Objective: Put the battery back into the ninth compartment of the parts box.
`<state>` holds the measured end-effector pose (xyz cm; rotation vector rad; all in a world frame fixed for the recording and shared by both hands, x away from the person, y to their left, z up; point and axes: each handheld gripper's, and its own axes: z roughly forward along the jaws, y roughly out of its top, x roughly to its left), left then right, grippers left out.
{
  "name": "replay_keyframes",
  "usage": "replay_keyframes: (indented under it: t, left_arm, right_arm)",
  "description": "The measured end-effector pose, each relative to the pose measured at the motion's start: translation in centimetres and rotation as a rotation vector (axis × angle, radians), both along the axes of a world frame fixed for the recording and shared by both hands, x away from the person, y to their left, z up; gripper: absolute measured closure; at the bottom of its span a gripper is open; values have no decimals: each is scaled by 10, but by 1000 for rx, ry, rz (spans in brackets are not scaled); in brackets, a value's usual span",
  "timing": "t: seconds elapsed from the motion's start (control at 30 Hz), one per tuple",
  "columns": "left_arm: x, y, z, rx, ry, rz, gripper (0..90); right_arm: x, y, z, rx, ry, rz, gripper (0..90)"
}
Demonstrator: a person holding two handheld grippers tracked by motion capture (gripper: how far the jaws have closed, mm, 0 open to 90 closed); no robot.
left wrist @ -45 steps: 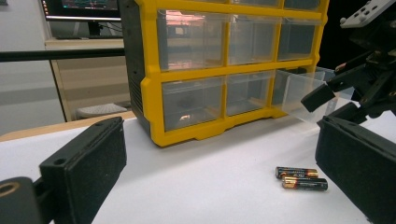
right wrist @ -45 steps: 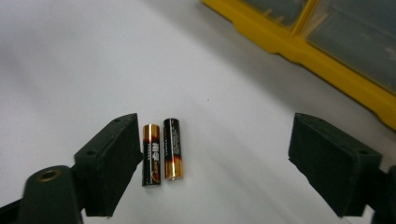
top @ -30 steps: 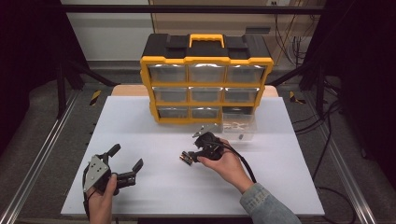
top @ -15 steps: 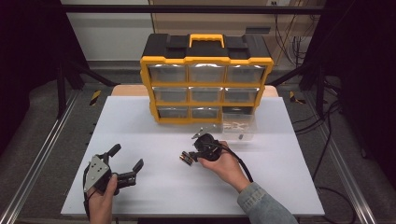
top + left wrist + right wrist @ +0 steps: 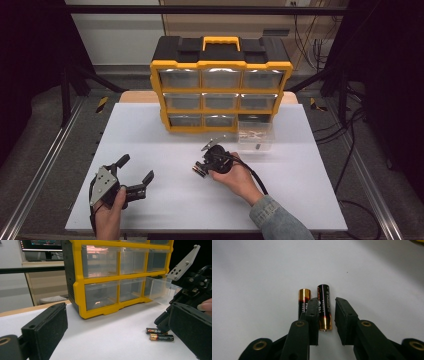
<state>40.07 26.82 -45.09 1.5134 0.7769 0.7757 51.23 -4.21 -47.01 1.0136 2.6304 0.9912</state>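
- Right gripper [image 5: 326, 315] jaws have just been closing around one battery [image 5: 324, 307]; not visibly clamped.
- Left gripper [image 5: 134, 176] released, at 7 o'clock.
- Organizer [image 5: 221, 85]: nine drawers; one drawer [image 5: 255, 135] out, contents unclear.
- Two batteries on desk [image 5: 170, 125].

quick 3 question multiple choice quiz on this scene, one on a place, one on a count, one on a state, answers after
1. Which drawer of the yellow and black drawer organizer stands pulled out?
A. top left
B. middle
C. bottom right

2. How many AA batteries lie on the white table?
A. two
B. four
C. six

3. How is the left tool?
A. shut on a battery
B. open, holding nothing
C. shut on a drawer

Answers:
1 C: the clear drawer juts forward from the bottom right slot.
2 A: the left gripper view shows two side by side.
3 B: its jaws stand wide apart over bare table.
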Motion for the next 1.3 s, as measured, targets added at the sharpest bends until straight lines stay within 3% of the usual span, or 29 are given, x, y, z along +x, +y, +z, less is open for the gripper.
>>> replay_keyframes:
  t: [0.13, 0.4, 0.53, 0.7, 0.83, 0.93, 1.0, 1.3]
  left_arm:
    - [0, -1, 0, -1, 0, -4, 19]
    - [0, -1, 0, -1, 1, -12, 19]
    - [0, -1, 0, -3, 3, -7, 19]
    - [0, 2, -1, -9, 6, 0, 19]
    - [0, 3, -1, -11, 0, 18, 19]
    - [-1, 3, -1, -4, -6, 30, 19]
    - [-1, 4, -1, -11, -4, 41, 19]
    - [1, 8, -5, -13, 22, 50, 19]
  right_arm:
    - [1, 2, -4, -24, 0, -3, 744]
    - [1, 4, -9, -26, -22, -4, 765]
    - [-3, 2, -8, -34, -76, 12, 766]
    - [-11, -12, 3, 29, -149, 4, 766]
    - [-15, -24, 9, 114, -182, -28, 767]
    - [-17, -27, 12, 94, -201, -15, 766]
    - [-19, -34, 18, 136, -222, -33, 767]
    - [-17, -54, 34, 203, -260, -97, 767]
